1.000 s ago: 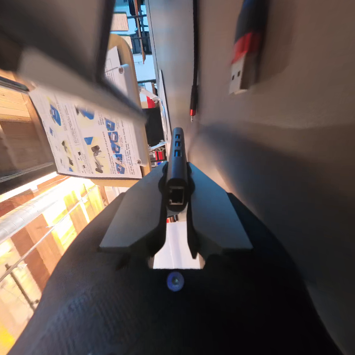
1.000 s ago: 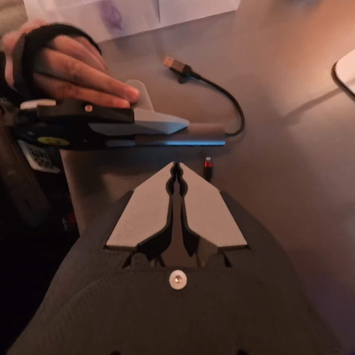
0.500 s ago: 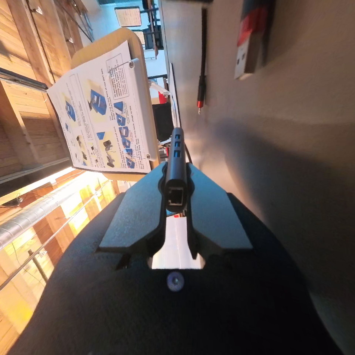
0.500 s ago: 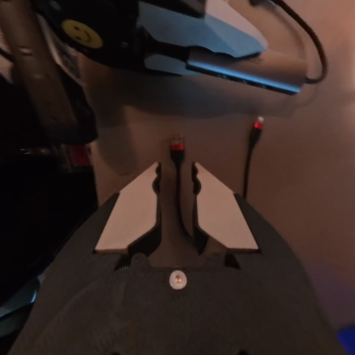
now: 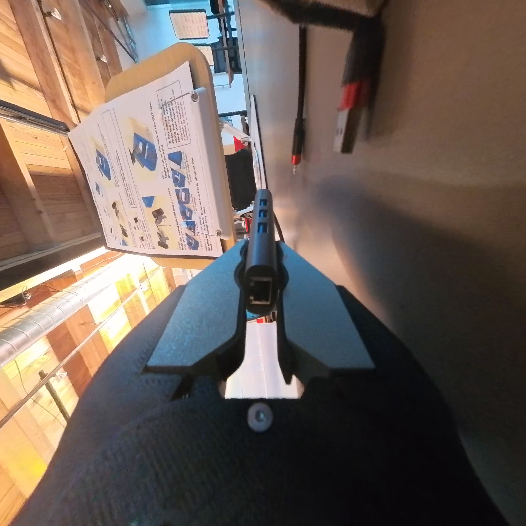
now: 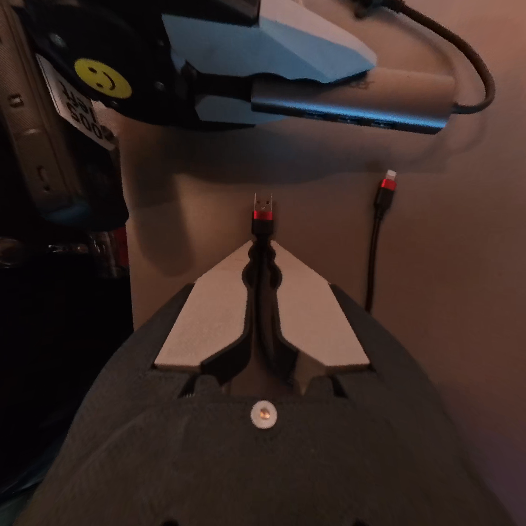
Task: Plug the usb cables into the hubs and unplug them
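Grey tabletop [image 6: 427,284] under dim warm light, instruction sheet [image 5: 148,182] on a board at 10 o'clock in the left wrist view. Left gripper [image 5: 261,257] is clamped on the hub [image 5: 262,250] by its socket end, held level above the table with its three blue ports along one side; rigid, light metal bar, probably slippery, so the grip belongs on its flat faces. Right gripper [image 6: 262,247] is closed on the cable [image 6: 263,284] just behind the red-collared USB plug [image 6: 263,210], which points to 12 o'clock toward the hub; cord limp, plug stiff, best held at the plug body.
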`<move>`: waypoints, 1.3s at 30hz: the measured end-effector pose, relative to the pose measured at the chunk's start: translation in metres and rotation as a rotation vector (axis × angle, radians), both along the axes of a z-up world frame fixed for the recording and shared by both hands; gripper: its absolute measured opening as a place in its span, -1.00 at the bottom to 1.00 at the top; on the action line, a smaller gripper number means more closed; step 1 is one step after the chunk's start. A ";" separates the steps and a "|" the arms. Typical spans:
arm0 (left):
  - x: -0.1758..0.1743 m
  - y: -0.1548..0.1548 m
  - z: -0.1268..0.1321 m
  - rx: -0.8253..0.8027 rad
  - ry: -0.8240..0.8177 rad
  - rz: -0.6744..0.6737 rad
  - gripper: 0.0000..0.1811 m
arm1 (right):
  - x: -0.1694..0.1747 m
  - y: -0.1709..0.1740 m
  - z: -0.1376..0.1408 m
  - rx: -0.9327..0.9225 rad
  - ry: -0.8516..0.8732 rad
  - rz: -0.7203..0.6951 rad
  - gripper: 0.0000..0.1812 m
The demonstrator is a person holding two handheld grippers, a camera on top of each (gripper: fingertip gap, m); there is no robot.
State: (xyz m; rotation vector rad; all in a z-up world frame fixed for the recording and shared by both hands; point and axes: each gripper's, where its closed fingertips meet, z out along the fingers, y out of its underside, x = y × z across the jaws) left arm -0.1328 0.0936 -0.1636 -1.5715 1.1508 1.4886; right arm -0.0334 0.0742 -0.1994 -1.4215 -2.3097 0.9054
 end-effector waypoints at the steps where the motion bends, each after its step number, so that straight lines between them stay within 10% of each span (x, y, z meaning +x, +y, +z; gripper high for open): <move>1: 0.000 0.000 0.000 0.000 -0.001 0.000 -0.84 | -0.002 -0.001 0.000 -0.020 0.005 -0.004 -0.96; 19: 0.007 0.002 0.008 0.046 0.087 -0.021 -0.84 | -0.034 0.009 0.028 0.008 0.099 -0.213 -0.98; 39: 0.017 0.002 0.005 0.037 0.056 -0.083 -0.84 | -0.032 0.007 0.025 0.251 0.121 -0.080 -0.97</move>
